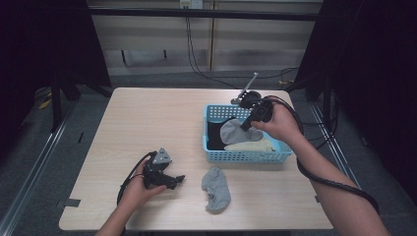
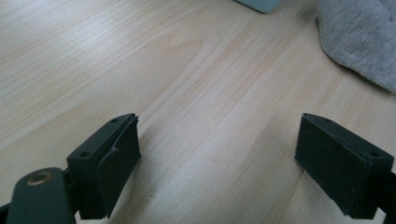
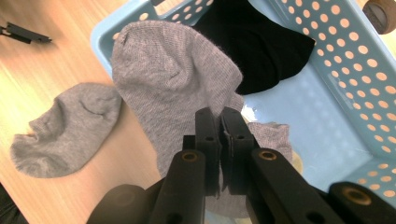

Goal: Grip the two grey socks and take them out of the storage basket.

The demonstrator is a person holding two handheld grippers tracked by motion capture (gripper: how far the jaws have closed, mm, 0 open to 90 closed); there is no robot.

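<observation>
Grey knitted sock is hanging pinched in the right gripper above the perforated blue plastic basket; the left gripper is gaping, empty.

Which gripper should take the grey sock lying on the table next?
Left. The left gripper is open beside the loose grey sock; the right gripper is shut on another grey sock over the basket.
</observation>
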